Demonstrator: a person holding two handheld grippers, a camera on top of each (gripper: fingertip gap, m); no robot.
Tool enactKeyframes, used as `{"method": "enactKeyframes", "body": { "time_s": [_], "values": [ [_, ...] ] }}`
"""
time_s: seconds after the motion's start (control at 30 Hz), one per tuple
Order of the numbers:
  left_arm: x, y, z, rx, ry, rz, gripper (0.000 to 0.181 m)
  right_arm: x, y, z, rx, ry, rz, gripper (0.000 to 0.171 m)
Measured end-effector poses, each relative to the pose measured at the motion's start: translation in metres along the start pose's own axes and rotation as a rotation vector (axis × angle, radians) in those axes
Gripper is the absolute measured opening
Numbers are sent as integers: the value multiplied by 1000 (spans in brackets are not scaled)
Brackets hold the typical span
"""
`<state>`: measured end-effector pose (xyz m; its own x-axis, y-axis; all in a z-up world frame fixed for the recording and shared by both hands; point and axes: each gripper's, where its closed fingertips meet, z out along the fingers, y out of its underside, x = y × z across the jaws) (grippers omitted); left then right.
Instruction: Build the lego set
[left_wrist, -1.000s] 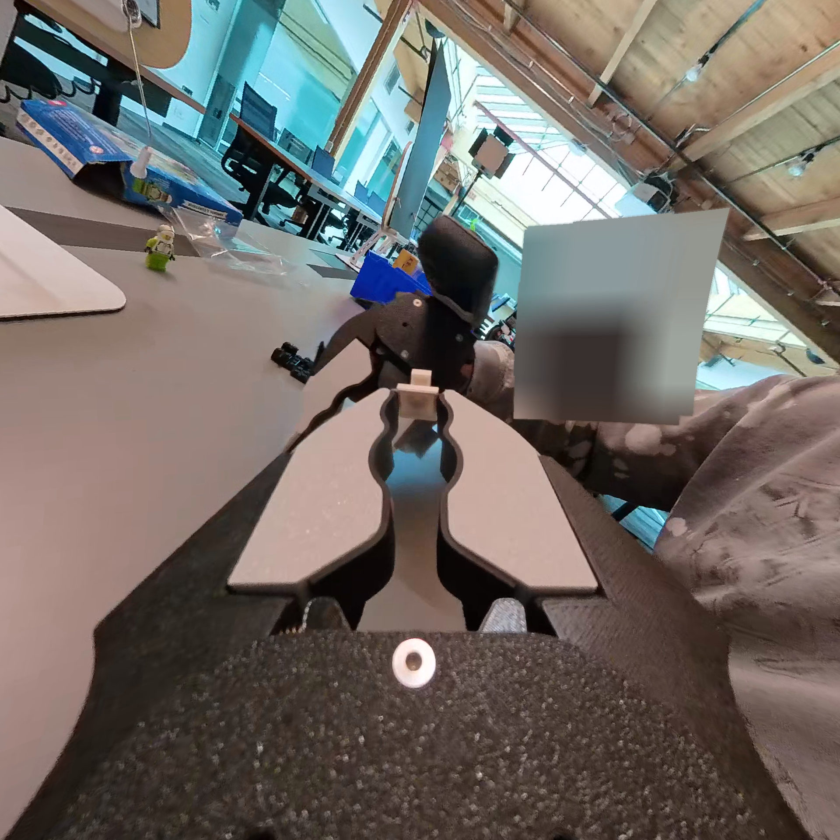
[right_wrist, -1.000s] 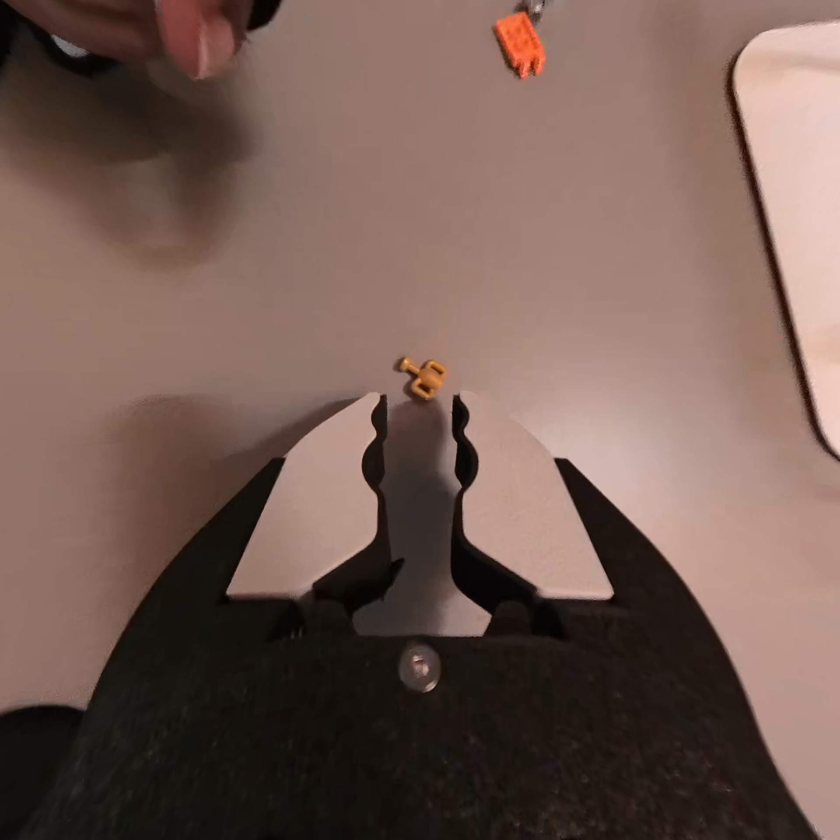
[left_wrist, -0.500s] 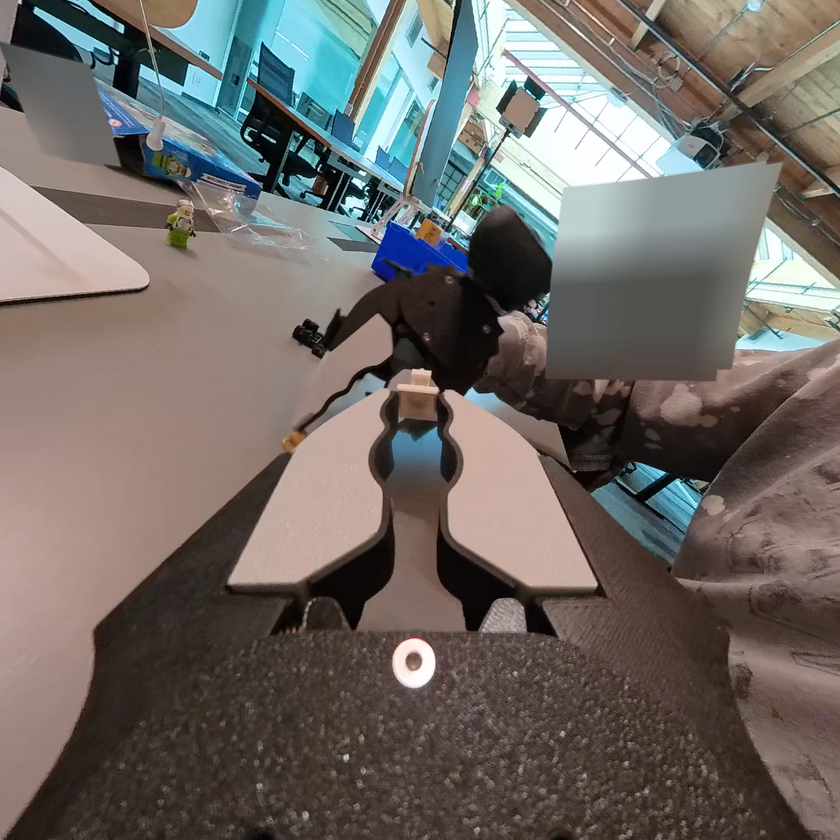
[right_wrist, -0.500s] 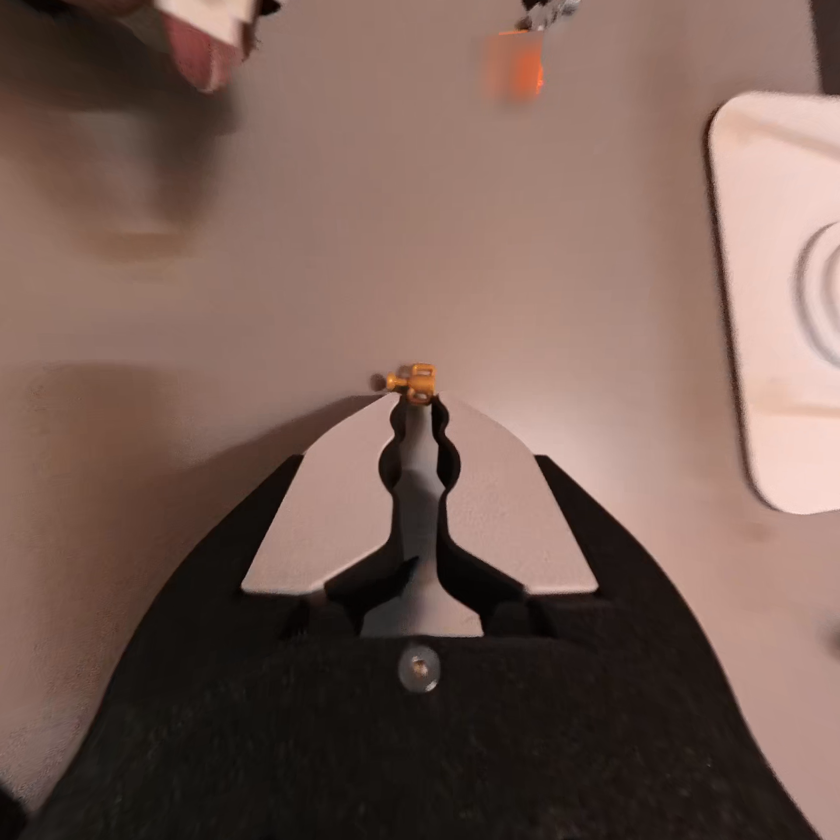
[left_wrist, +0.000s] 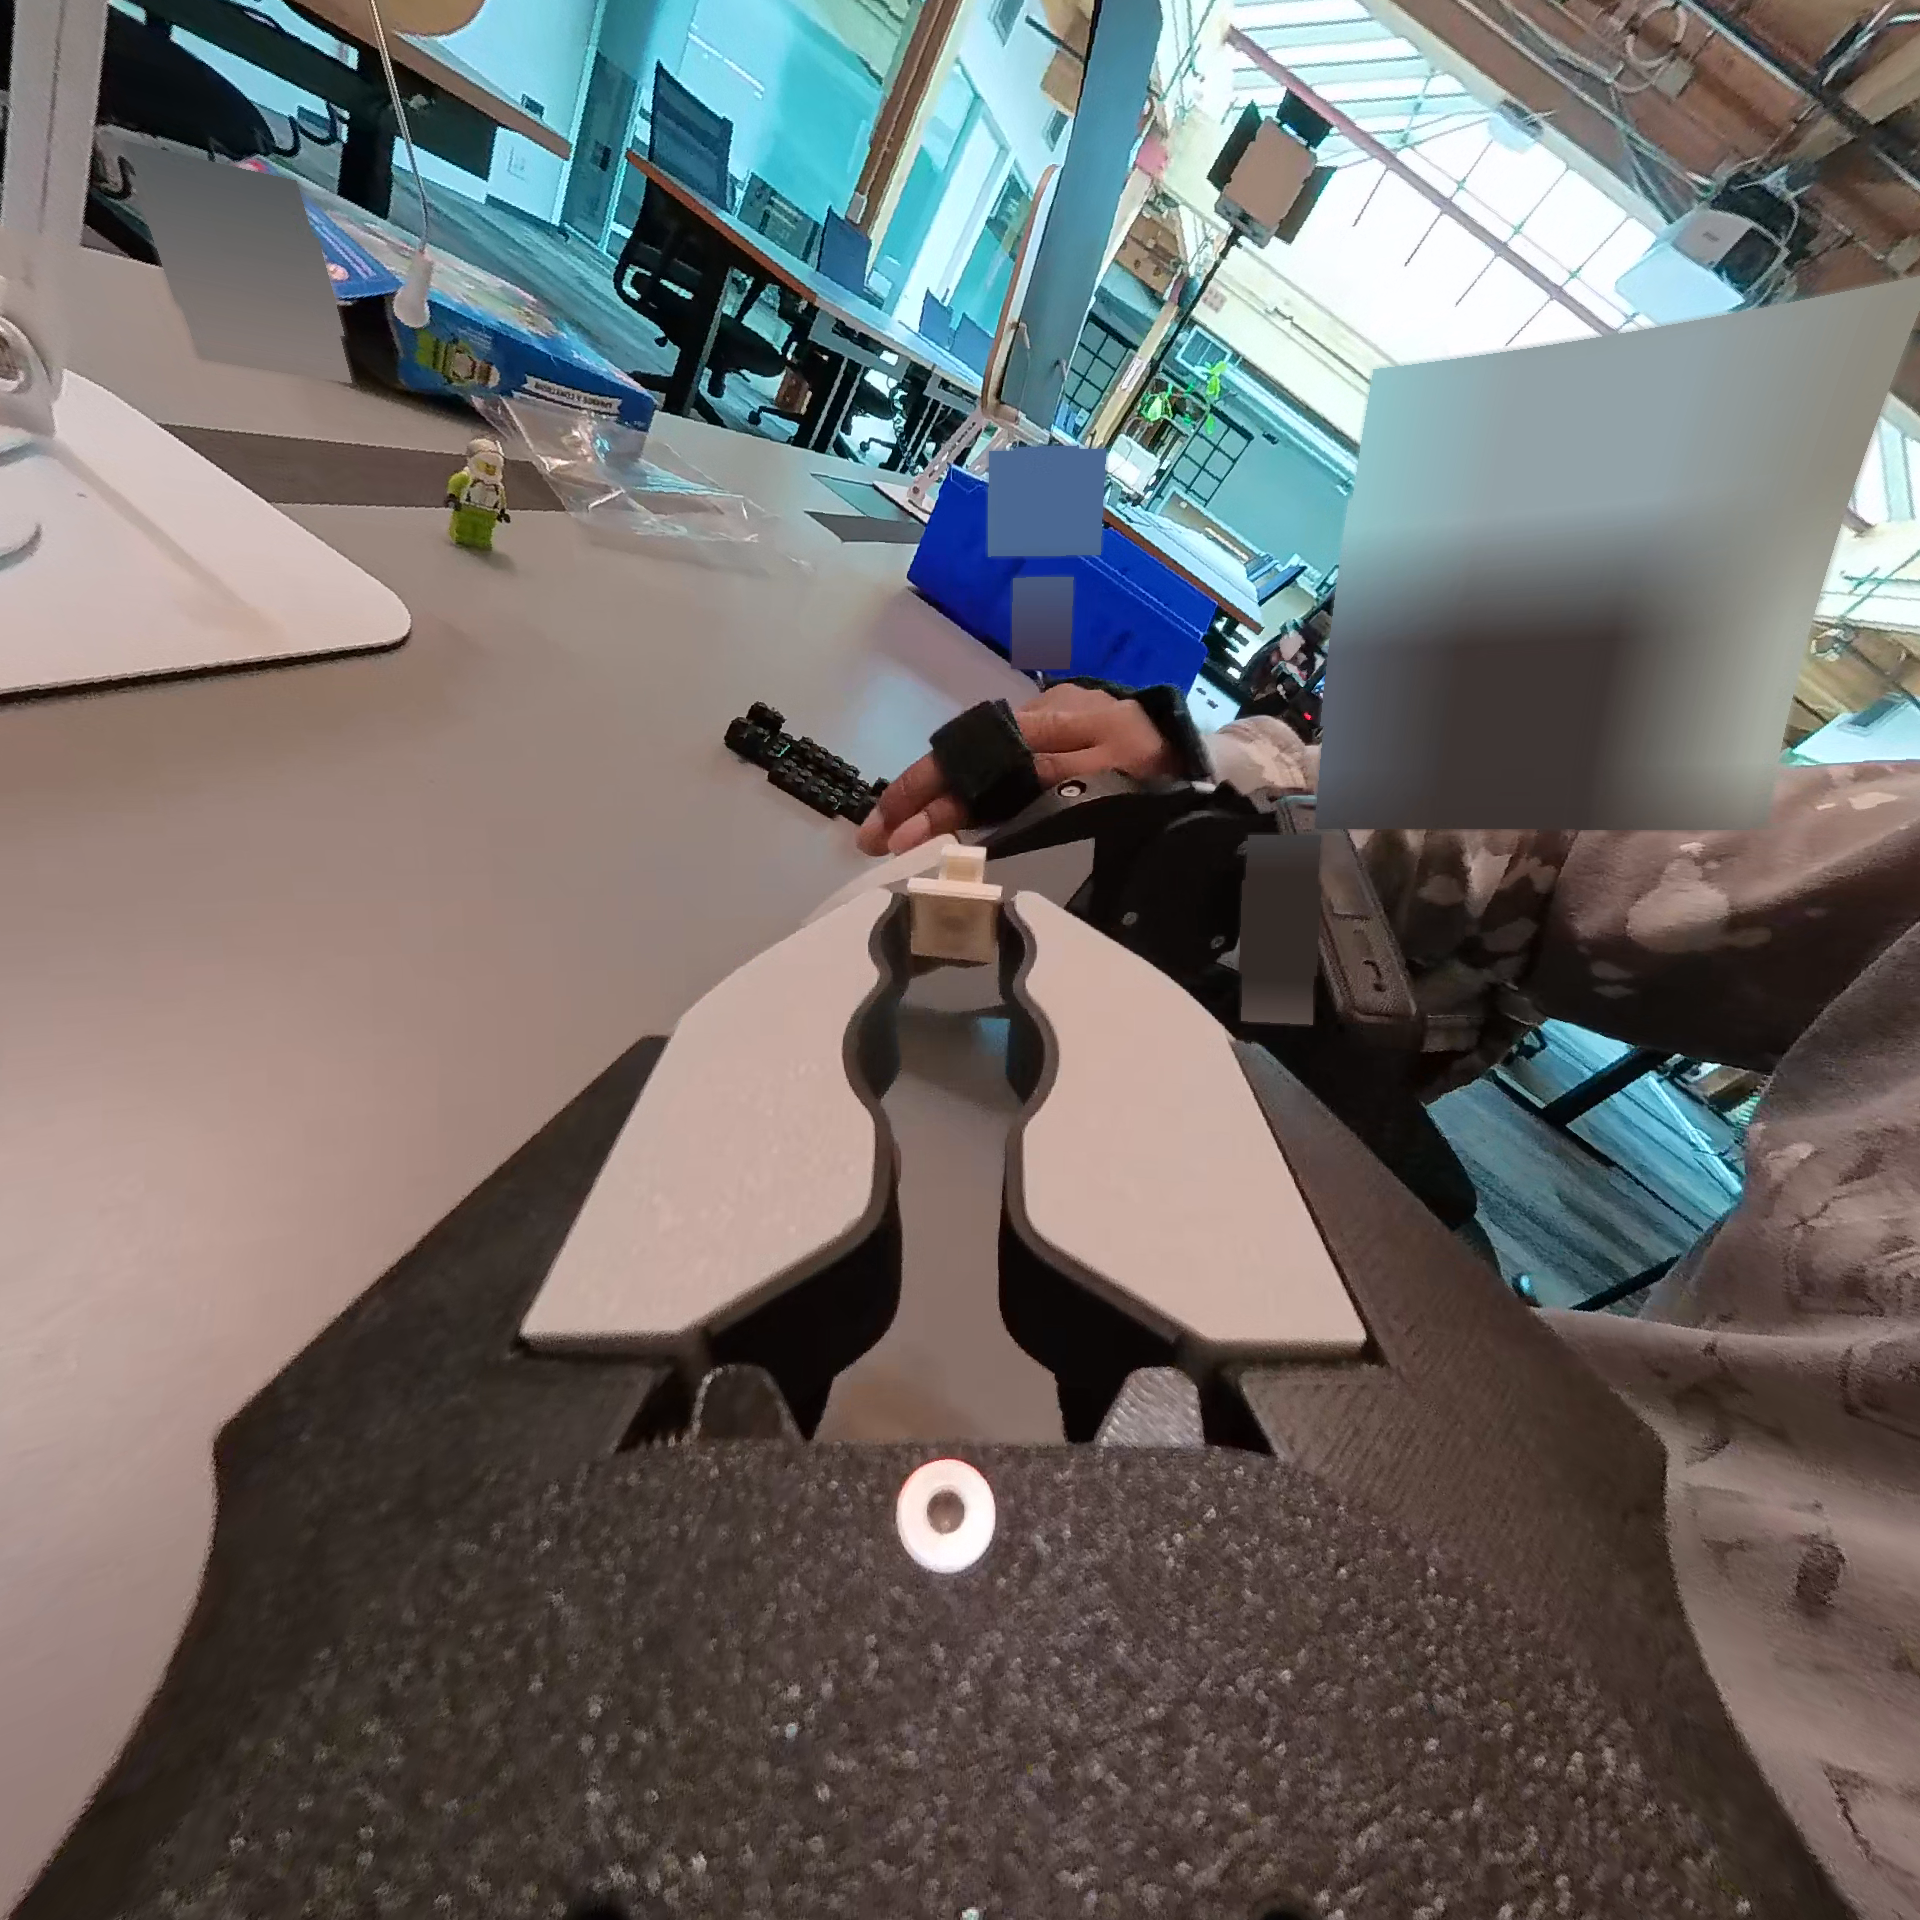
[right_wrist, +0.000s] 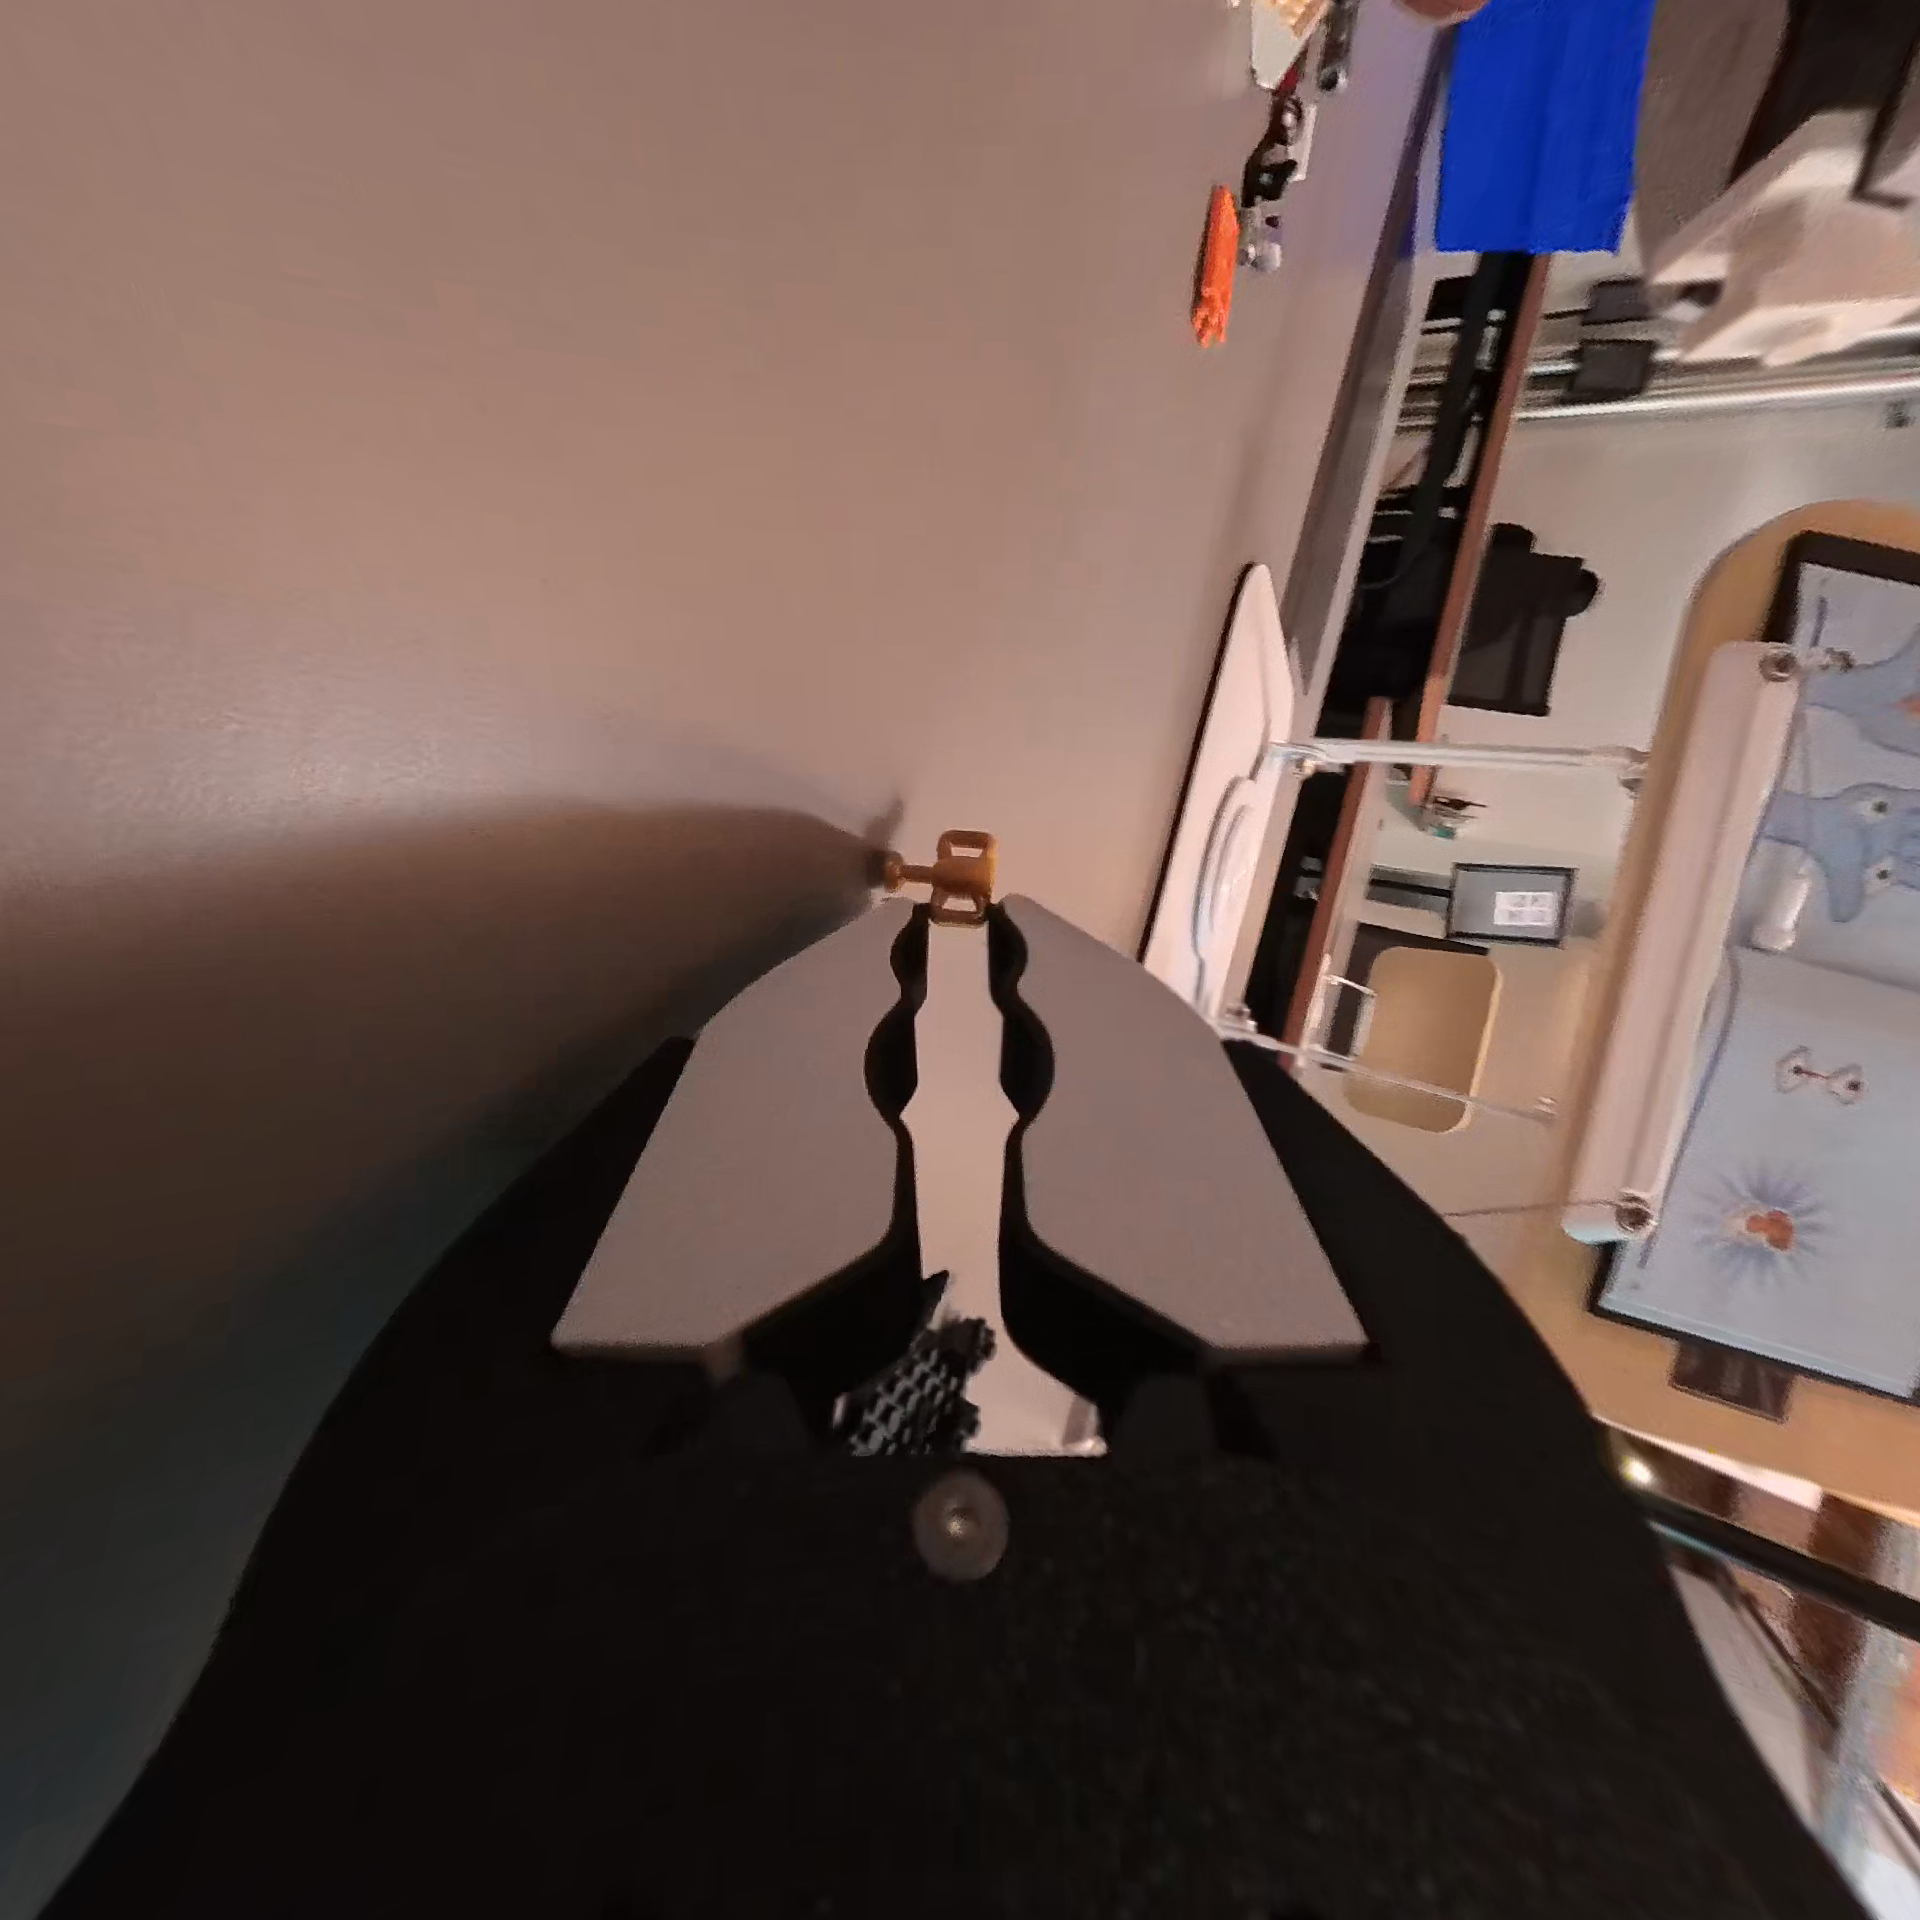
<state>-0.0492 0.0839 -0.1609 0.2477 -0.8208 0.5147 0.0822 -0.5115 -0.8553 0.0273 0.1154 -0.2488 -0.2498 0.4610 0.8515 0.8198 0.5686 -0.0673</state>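
My left gripper is shut on a small white lego piece and holds it above the grey table. Just beyond it in the left wrist view are the other gripper's black body and the hand that holds it. My right gripper is shut on a small gold lego piece and holds it off the table, with the view rolled on its side. A black lego assembly lies on the table past the hand. A green and white minifigure stands at the back left.
A white tray lies at the left, seen edge-on in the right wrist view. A blue box and a clear plastic bag lie at the back. A blue bin sits at the table's far edge. An orange piece lies farther off. About 12 centimetres separates my left fingertips from my right.
My right gripper closed on the gold piece, lifted it off the table and rolled sideways. My left gripper kept its hold on the white piece and swung a little, bringing the hand into view.
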Motion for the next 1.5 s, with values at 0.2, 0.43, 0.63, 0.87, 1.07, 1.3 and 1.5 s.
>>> {"method": "enactKeyframes", "body": {
  "time_s": [0.2, 0.43, 0.63, 0.87, 1.07, 1.3, 1.5],
  "values": [
    [-2, 4, 1, -13, -5, -2, 16, -12, -3, -9, 28, -98, 16, 11],
    [-1, 8, 4, -32, 1, -3, 16, -18, -12, -22, 63, -166, 93, 11],
    [0, 10, 5, -43, 0, 6, 16, -20, -25, -33, 148, -329, 380, 11],
    [2, 14, 7, -65, 9, 3, 16, -11, -8, -21, 207, -682, 690, 24],
    [1, 17, 7, -78, 7, 4, 16, -15, -16, -8, 289, -863, 574, 29],
    [-1, 18, 8, -82, 21, -17, 16, -19, -26, -4, 347, -871, 568, 17],
    [1, 20, 10, -92, 36, -24, 16, -14, -28, -9, 278, -857, 753, 3]
  ]
}}
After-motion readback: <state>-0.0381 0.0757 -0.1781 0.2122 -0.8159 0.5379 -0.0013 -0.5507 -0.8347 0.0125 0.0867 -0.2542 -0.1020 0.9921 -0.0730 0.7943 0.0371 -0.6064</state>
